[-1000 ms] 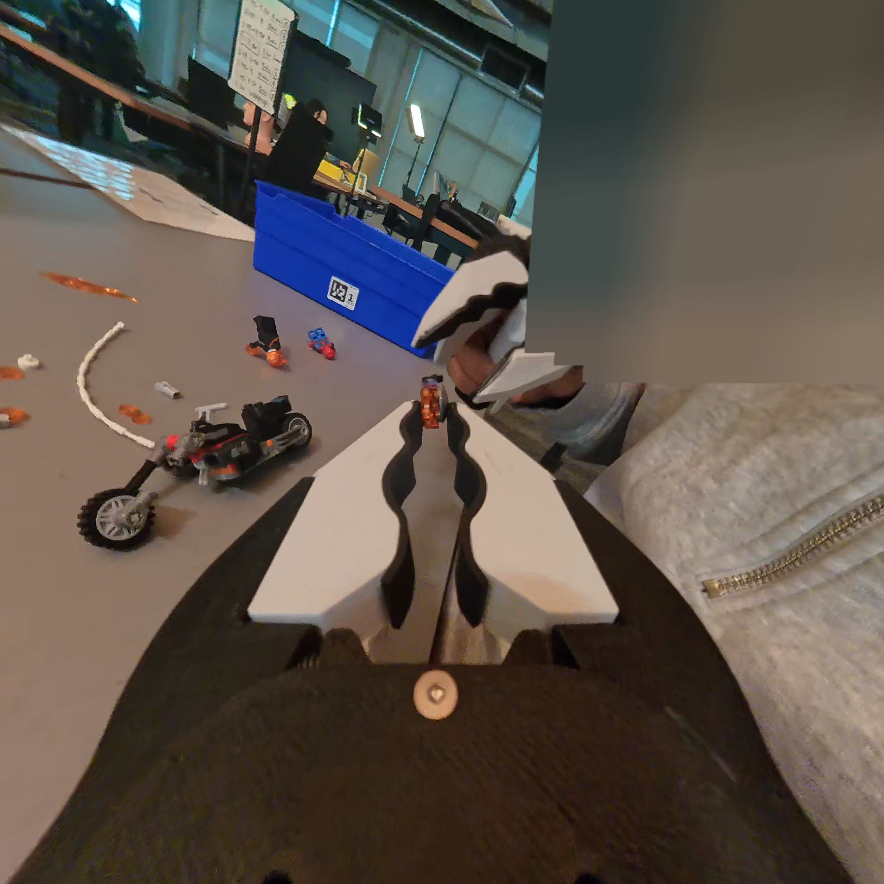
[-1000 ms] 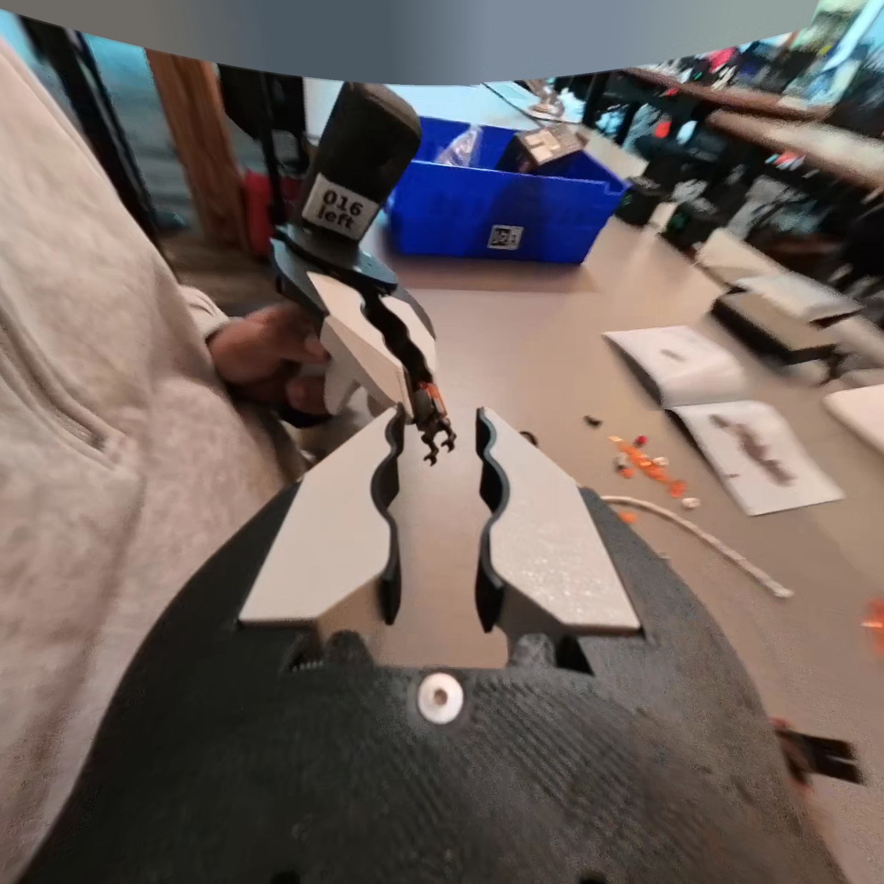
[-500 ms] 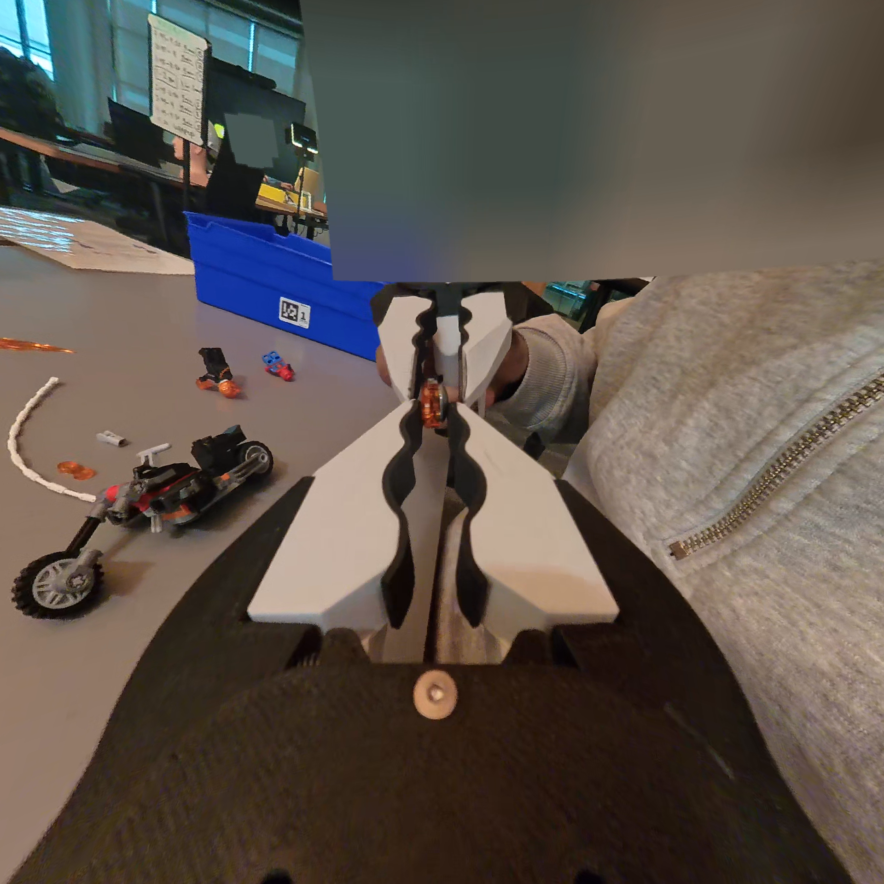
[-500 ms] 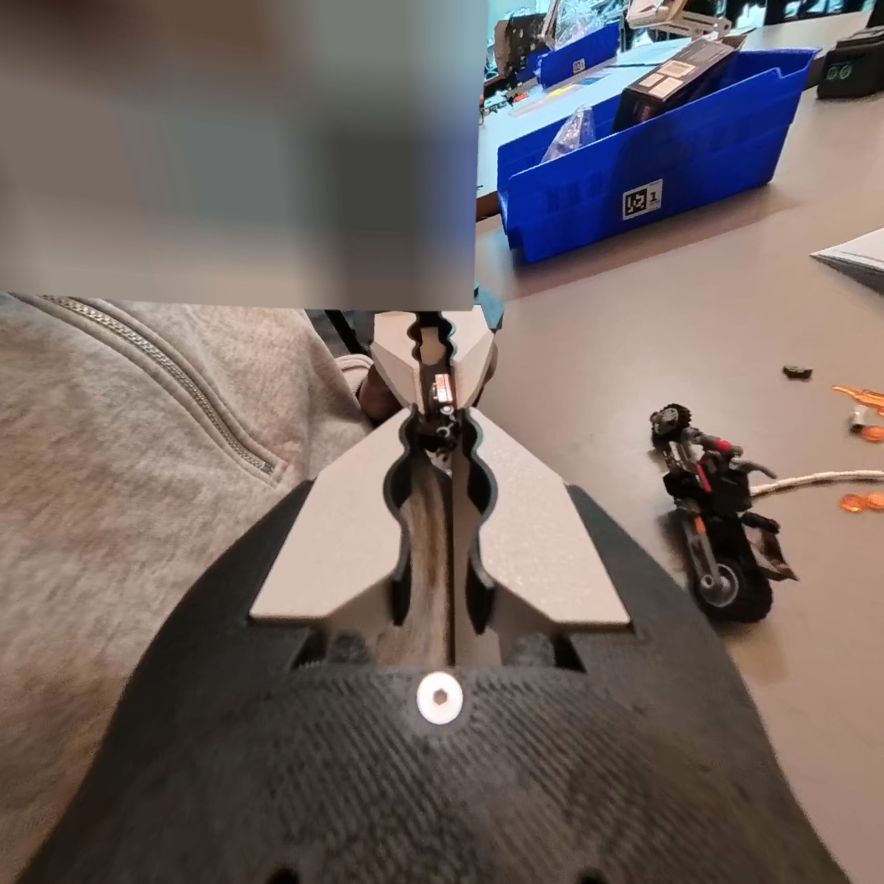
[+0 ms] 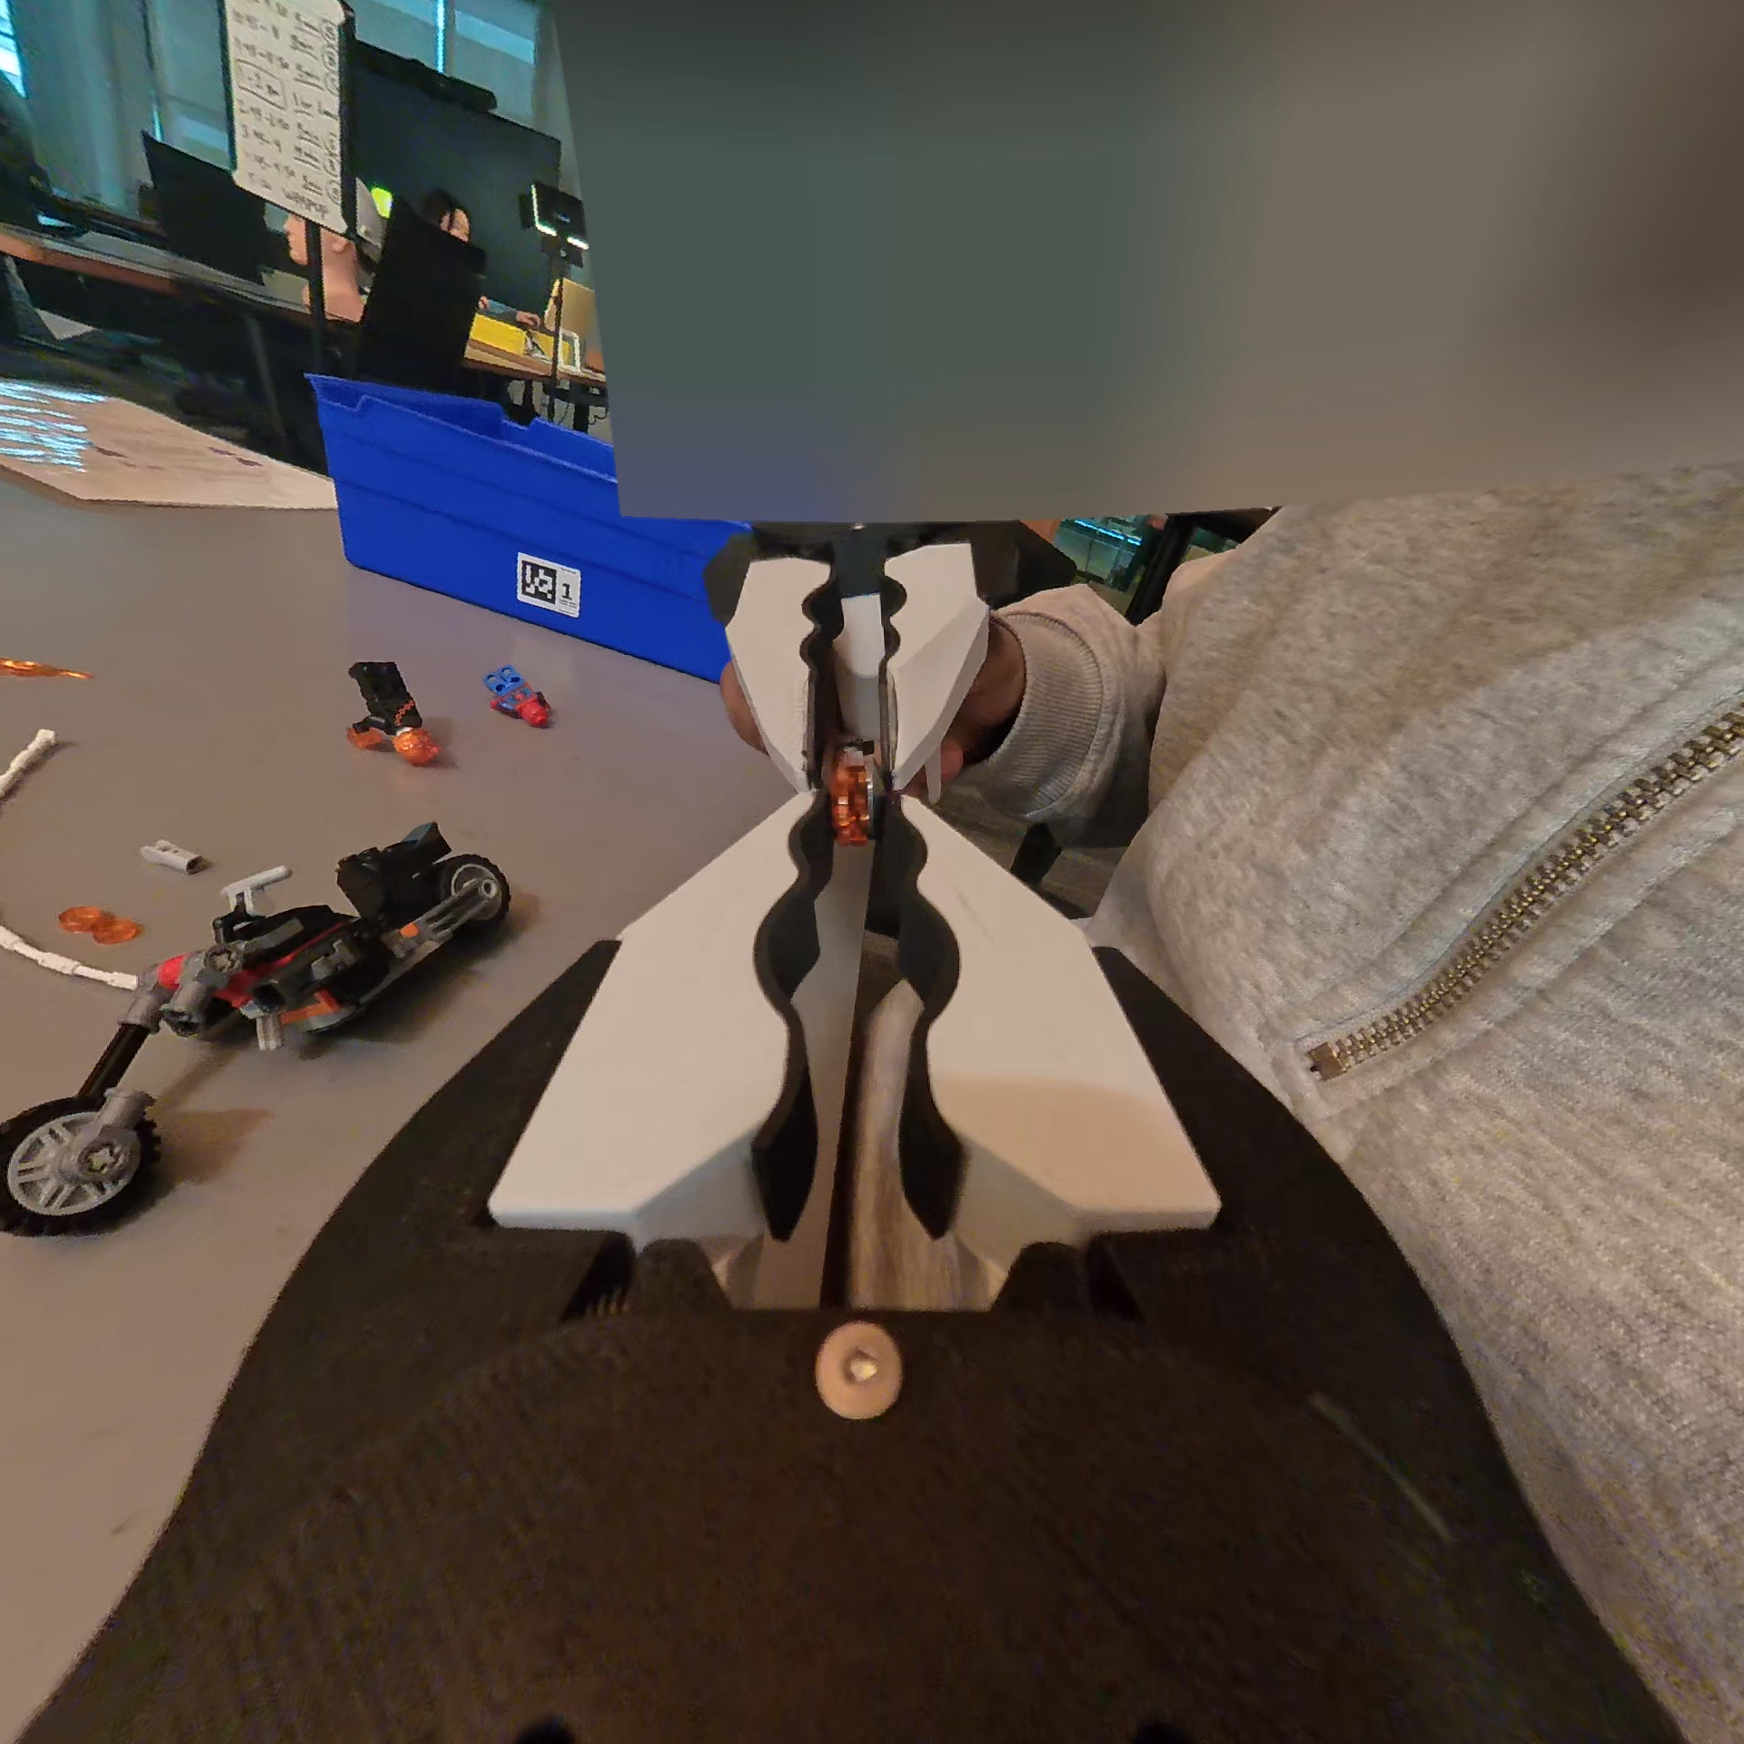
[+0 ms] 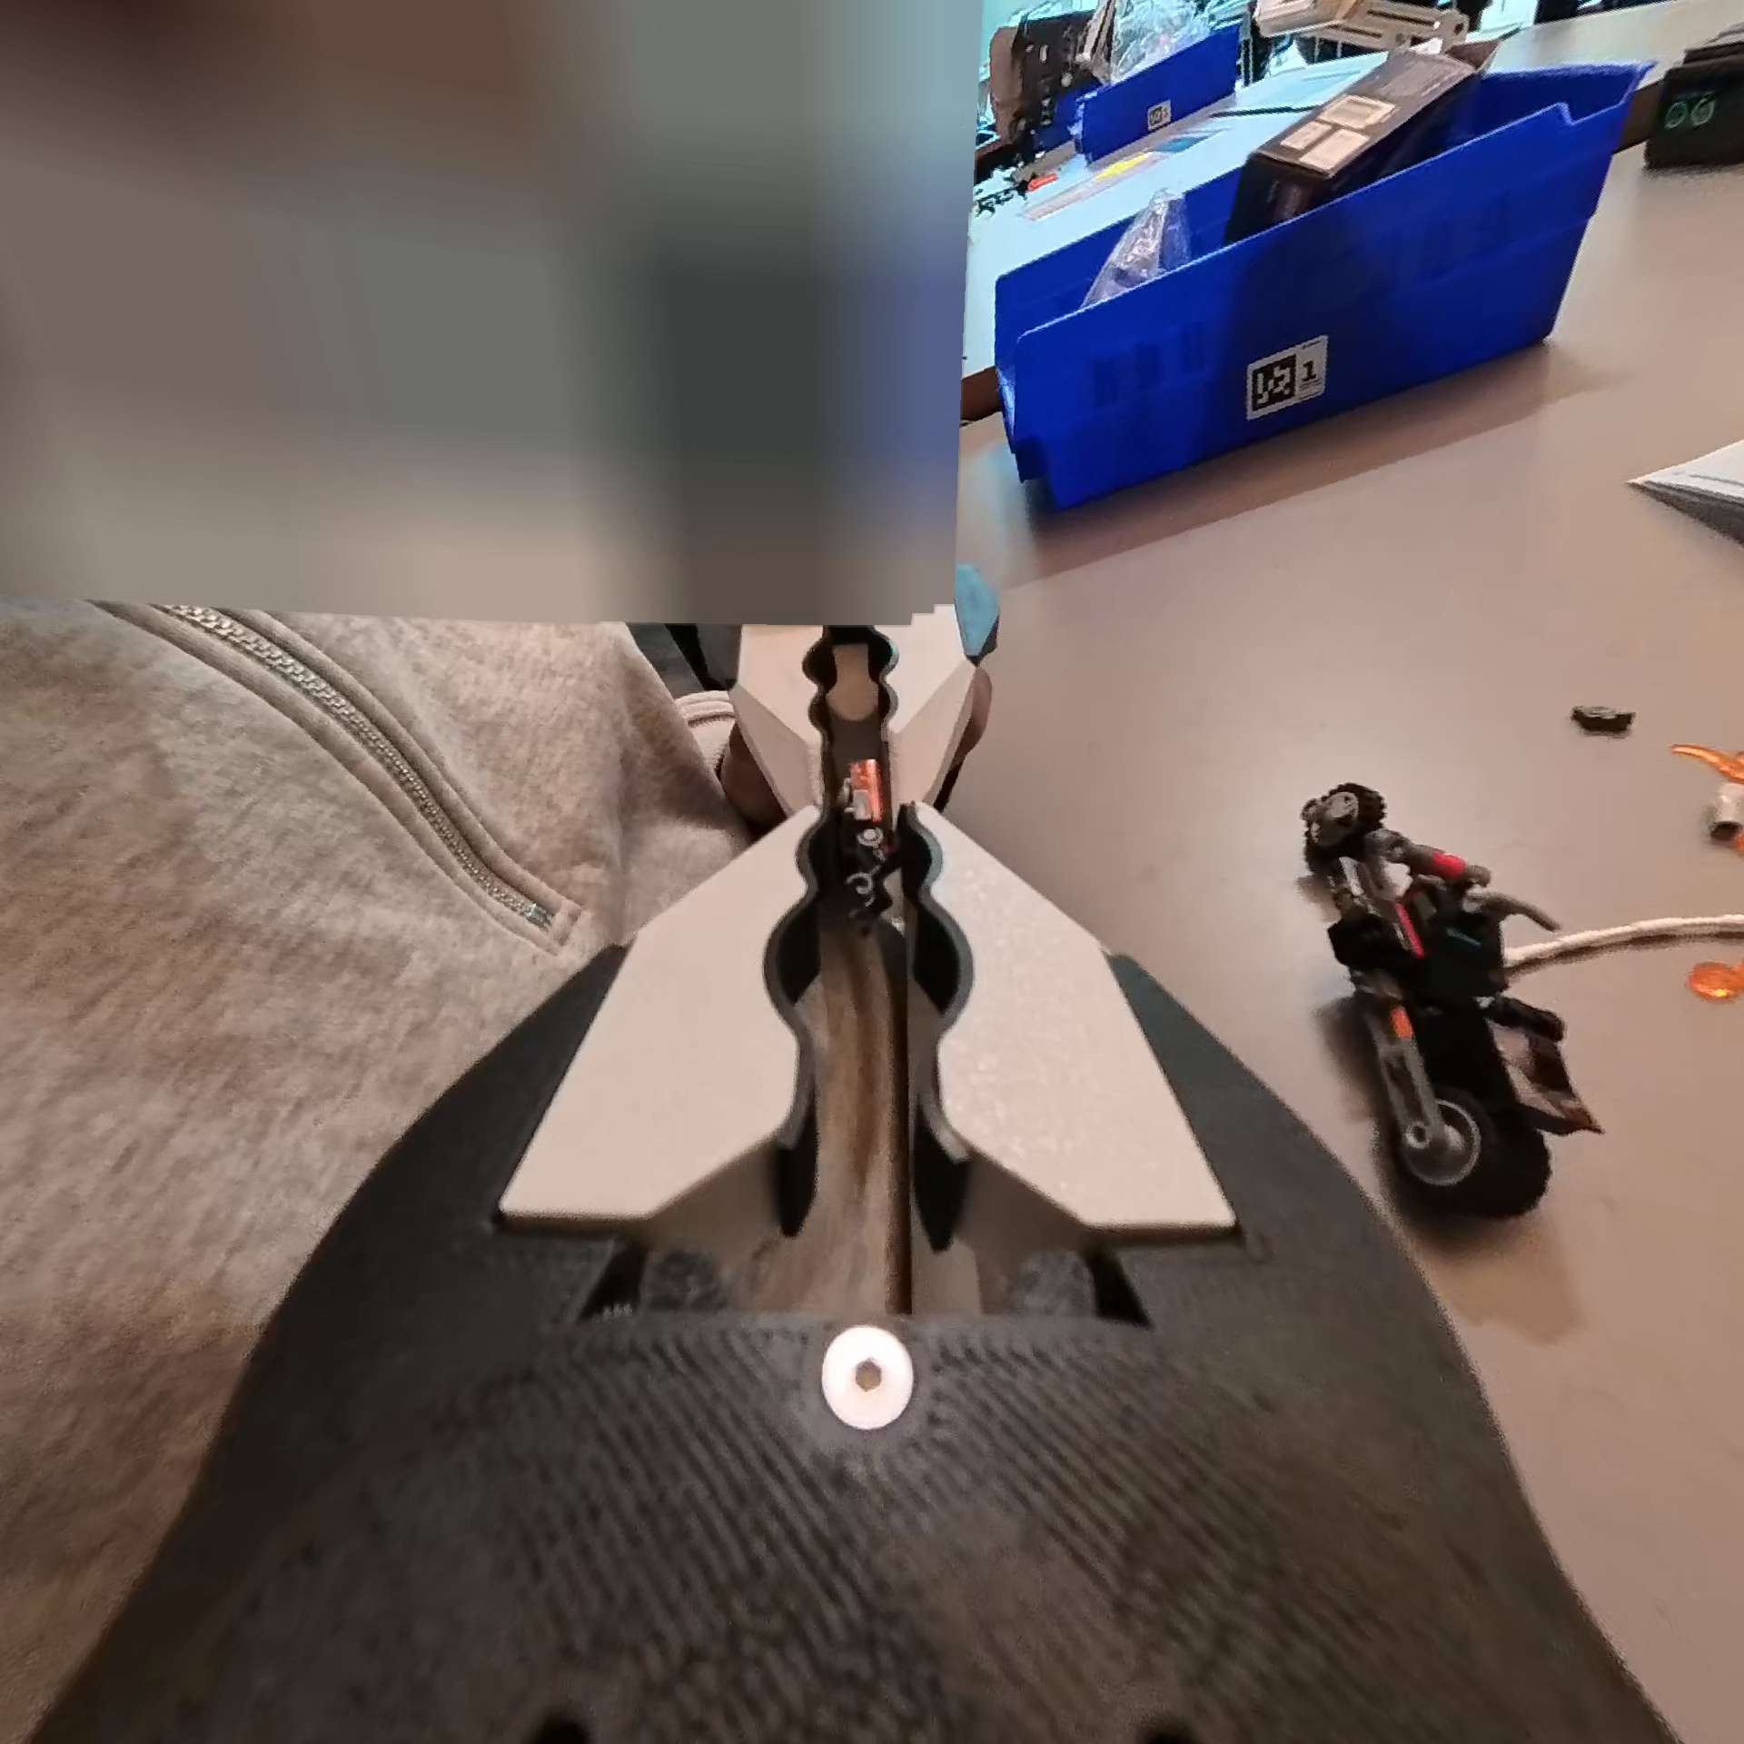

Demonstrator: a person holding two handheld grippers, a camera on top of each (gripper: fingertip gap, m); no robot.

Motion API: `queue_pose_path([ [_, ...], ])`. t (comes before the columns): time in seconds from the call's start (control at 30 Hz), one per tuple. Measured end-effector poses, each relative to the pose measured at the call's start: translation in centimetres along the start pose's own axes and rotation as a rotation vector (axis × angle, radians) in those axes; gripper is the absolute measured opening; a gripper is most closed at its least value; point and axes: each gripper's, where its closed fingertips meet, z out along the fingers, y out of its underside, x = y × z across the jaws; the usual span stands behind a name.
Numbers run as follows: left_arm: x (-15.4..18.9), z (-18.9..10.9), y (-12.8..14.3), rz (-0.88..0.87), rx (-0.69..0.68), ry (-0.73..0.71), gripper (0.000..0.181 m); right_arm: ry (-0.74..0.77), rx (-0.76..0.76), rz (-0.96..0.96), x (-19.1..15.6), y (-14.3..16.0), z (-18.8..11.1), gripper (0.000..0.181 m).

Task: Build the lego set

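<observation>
1. My left gripper point(image 5: 854, 802) has its jaws drawn nearly together, pinching a small orange and grey piece point(image 5: 852, 802) at the very tips.
2. My right gripper point(image 6: 873, 854) faces it tip to tip; its jaws are likewise almost closed, clamped on a small black piece point(image 6: 863, 882) that sits against the orange one.
3. In the left wrist view I see the right gripper point(image 5: 854, 717) head-on just past my own tips, with a hand point(image 5: 981, 698) and a grey ribbed cuff behind it.
4. In the right wrist view the left gripper point(image 6: 854, 746) shows the same way, its upper part hidden by a blur patch.
5. Both grippers are held up off the grey table point(image 5: 236, 679), close to a grey zip-up sweatshirt point(image 5: 1463, 897).
6. The built motorcycle point(image 5: 255, 991) lies tipped on the table, well apart from the grippers; I also see it in the right view point(image 6: 1444, 1000).
7. Near it lie a white chain point(image 5: 57, 958), flat orange discs point(image 5: 94, 925), a small grey pin point(image 5: 173, 857), a black and orange bit point(image 5: 387, 712) and a blue and red bit point(image 5: 517, 694).
8. A blue bin point(image 5: 491, 510) stands farther back on the table, with a square marker sticker on its front.
</observation>
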Motion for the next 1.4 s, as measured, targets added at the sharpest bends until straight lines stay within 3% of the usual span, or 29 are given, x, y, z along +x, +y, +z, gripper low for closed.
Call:
queue_pose_path([
  [0.7, 0.0, 0.3, 0.2, -0.017, -0.005, -0.001, 0.006, 0.013, -0.013, -0.05, -0.1, 0.3, -0.2, 0.006],
  [1.0, -0.2, -0.4, -0.9, -0.131, 0.093, 0.057, 0.007, 0.039, -0.002, -0.076, 0.0, -0.5, -0.5, 0.006],
  [1.4, -0.1, -0.2, -0.4, -0.144, 0.053, 0.079, 0.005, 0.022, -0.025, -0.07, -0.1, 0.0, -0.5, 0.006],
])
